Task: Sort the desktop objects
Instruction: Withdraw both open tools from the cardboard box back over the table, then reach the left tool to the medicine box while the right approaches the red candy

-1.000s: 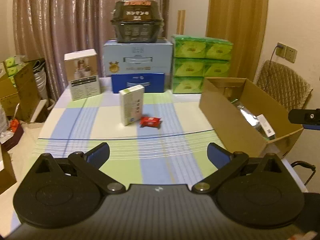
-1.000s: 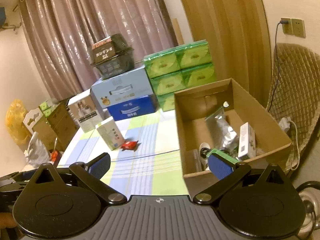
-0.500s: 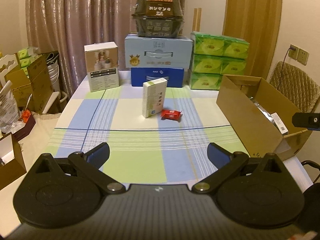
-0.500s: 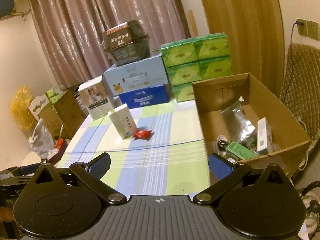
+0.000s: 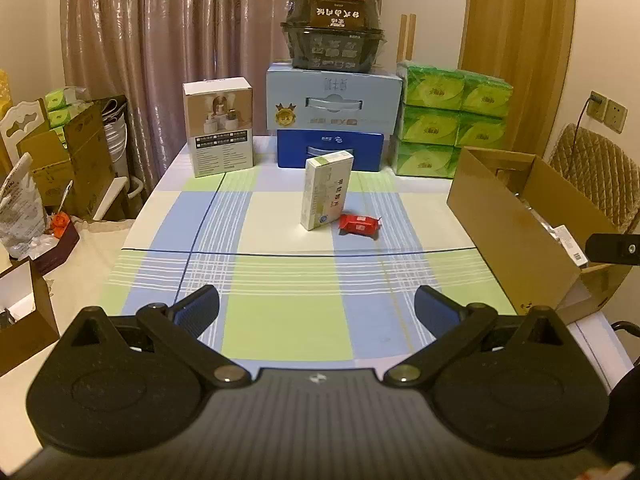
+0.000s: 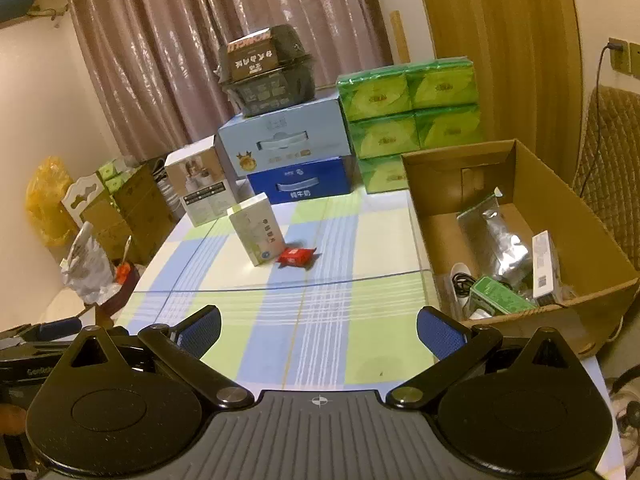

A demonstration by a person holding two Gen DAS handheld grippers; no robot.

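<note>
Two items are left loose at the centre of the frame on a checked blue, green and cream tablecloth (image 5: 288, 320): an upright white and green cardboard carton (image 5: 326, 194) and, just beside its lower right, a small red crinkled foil packet (image 5: 359, 225). An open brown corrugated cardboard box (image 6: 528, 208), at the right of the frame, already holds a silver foil pouch (image 6: 494, 240) and other small items. The left gripper (image 5: 316, 312) and right gripper (image 6: 318, 326) are held low in the foreground, jaws spread wide, nothing between the blue pads. The rigid carton would probably be best pinched across its narrow faces; the slippery packet low and flat.
</note>
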